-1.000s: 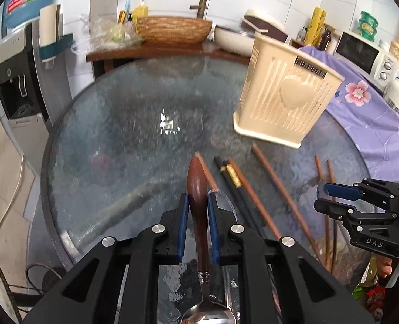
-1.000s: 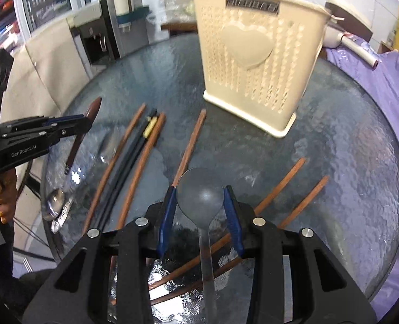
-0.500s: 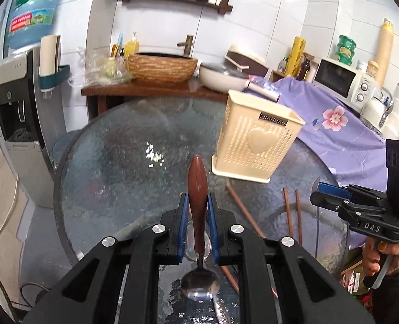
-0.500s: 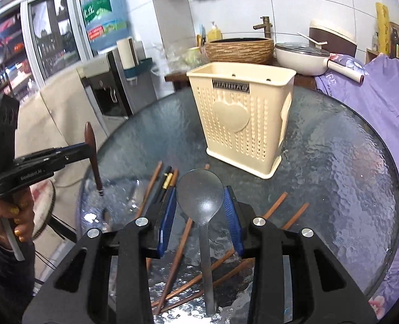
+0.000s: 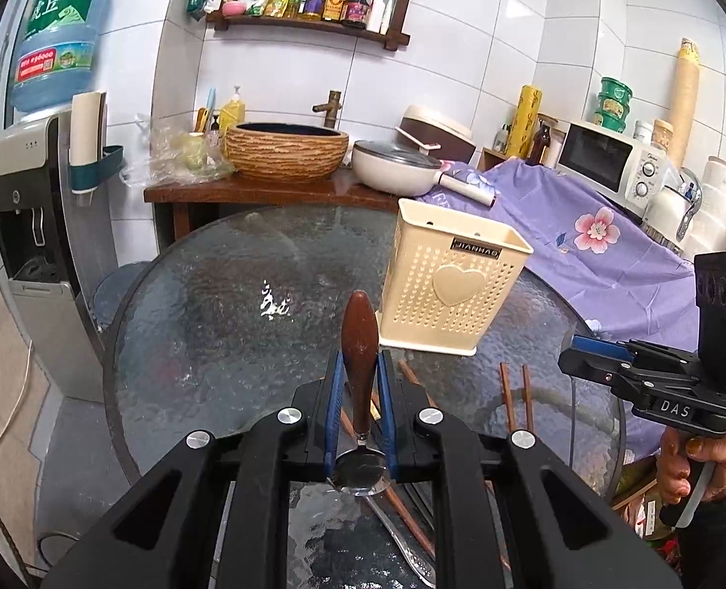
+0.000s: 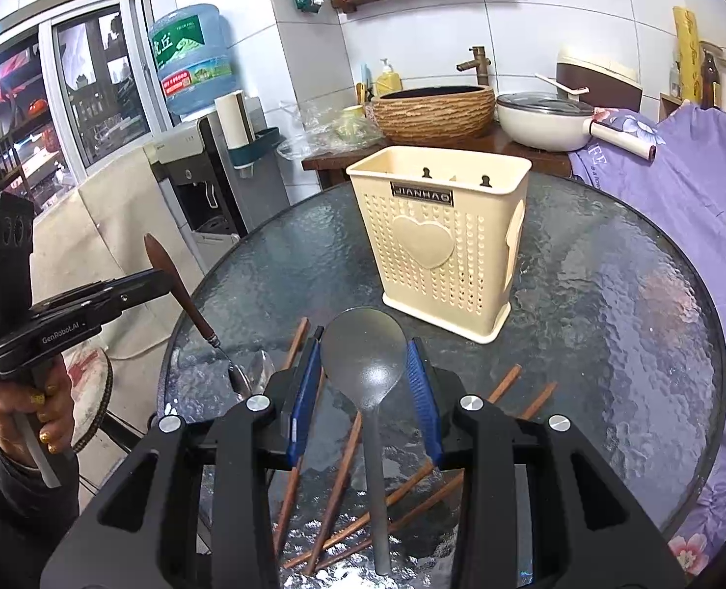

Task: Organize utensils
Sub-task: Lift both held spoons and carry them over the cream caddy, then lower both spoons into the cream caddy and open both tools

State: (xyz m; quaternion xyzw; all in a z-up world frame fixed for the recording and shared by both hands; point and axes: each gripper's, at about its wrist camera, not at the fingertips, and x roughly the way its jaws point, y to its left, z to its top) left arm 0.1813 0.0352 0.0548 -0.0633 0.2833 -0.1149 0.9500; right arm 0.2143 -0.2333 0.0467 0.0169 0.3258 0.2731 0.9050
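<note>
A cream perforated utensil holder (image 5: 453, 284) (image 6: 441, 240) stands upright on the round glass table (image 5: 215, 324) (image 6: 608, 324). My left gripper (image 5: 360, 373) is shut on a wooden-handled metal spoon (image 5: 359, 343), handle up and bowl down, lifted above the table; it also shows in the right wrist view (image 6: 181, 289). My right gripper (image 6: 363, 358) is shut on a grey ladle (image 6: 365, 353), bowl forward, raised in front of the holder. Several brown chopsticks (image 6: 343, 471) (image 5: 510, 392) lie on the glass below.
A metal spoon (image 5: 402, 545) lies on the table by the chopsticks. A wooden side table with a woven basin (image 5: 286, 152) and a white pan (image 5: 397, 167) stands behind. A purple flowered cloth (image 5: 583, 235) covers the right. A water dispenser (image 5: 19, 196) stands left.
Both grippers have risen and tilted up with their utensils. The holder now looks farther and lower in both views, and the chopsticks have dropped toward the bottom.
</note>
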